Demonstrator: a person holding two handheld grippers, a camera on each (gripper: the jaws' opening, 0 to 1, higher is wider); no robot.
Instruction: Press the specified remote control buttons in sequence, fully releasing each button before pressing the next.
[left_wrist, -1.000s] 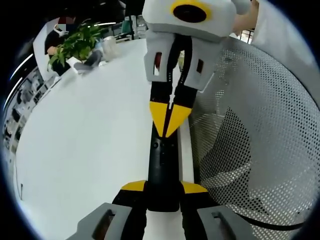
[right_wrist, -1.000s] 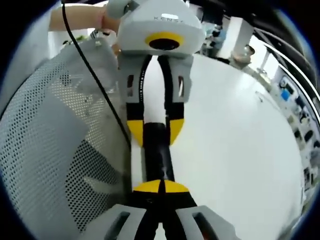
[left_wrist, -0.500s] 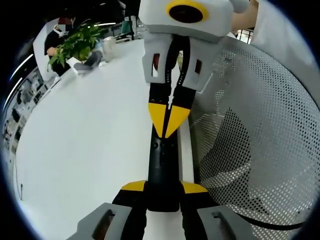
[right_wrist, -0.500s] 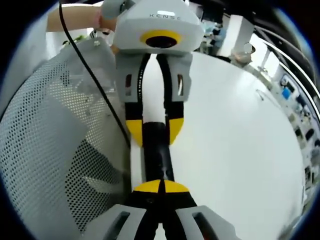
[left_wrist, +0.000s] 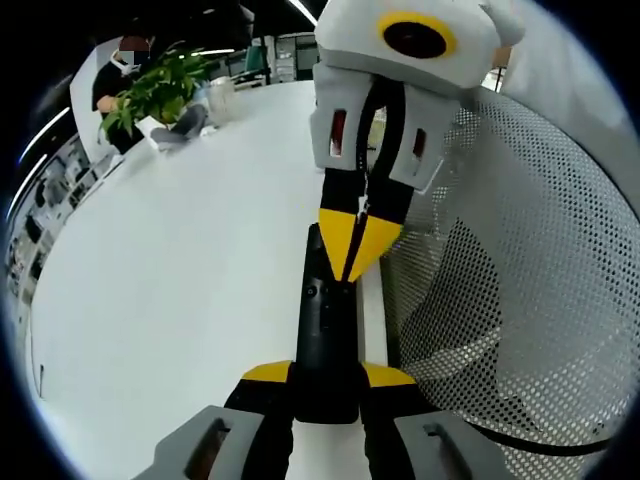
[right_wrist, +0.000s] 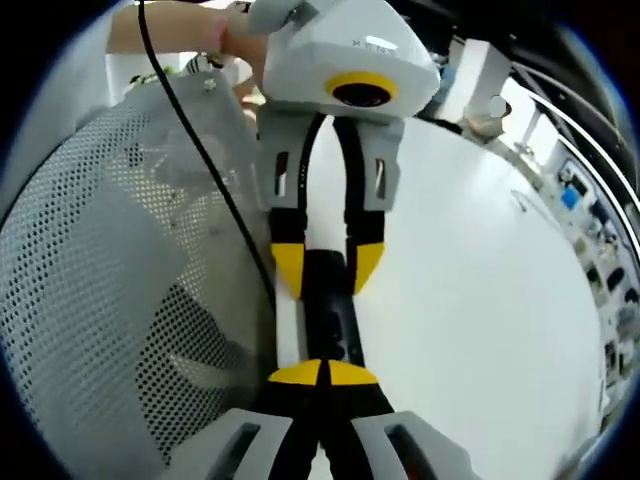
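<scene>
Left gripper view: remote held lengthwise, presser poised at its far end

Left gripper (left_wrist: 327, 377) clamps the near end of the slim black remote control (left_wrist: 325, 320), its long axis running straight away over the white bench (left_wrist: 170, 270). Right gripper (left_wrist: 360, 255), its yellow-tipped fingers (left_wrist: 375, 235) pinched together, points down beside the remote's far end, seemingly just off the buttons and nearer them.
</scene>
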